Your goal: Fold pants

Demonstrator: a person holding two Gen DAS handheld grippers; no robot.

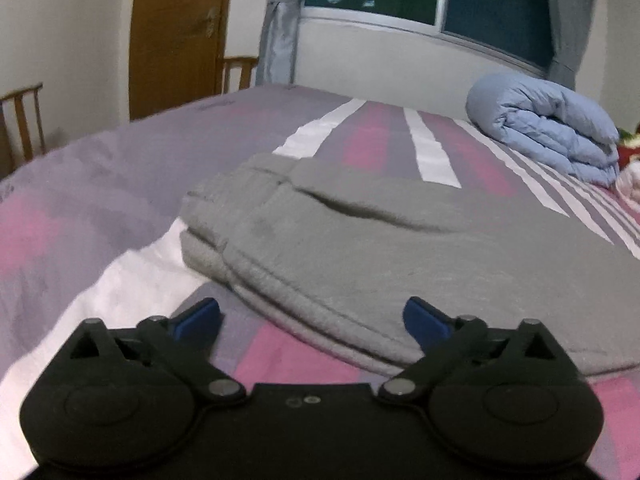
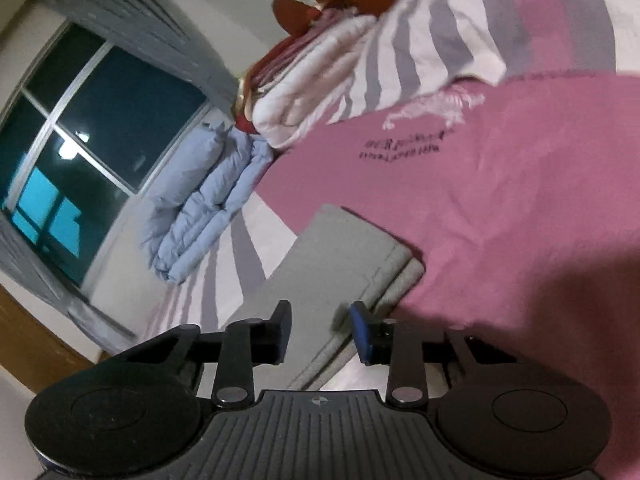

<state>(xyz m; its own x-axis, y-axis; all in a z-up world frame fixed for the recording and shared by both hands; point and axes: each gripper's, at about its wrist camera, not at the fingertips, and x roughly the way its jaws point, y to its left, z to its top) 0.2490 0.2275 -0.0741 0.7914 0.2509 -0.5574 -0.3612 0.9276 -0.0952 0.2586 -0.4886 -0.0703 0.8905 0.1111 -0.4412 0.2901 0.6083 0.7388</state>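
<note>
Left wrist: left hand-held gripper (image 1: pixel 312 320) gapes wide, empty, before folded pants (image 1: pixel 360 240); right (image 2: pixel 320 330) half-open.

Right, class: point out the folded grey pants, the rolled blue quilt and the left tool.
grey pants (image 1: pixel 380 240), left wrist view, on the top folded layer.
blue quilt (image 1: pixel 548 128), left wrist view, on the roll's upper side.
left tool (image 1: pixel 312 320), left wrist view, midway between its blue tips.

Your left view sits low and close before the folded pants (image 1: pixel 360 248); your right view, rolled sideways, shares them (image 2: pixel 320 280) and the window (image 2: pixel 80 152).
</note>
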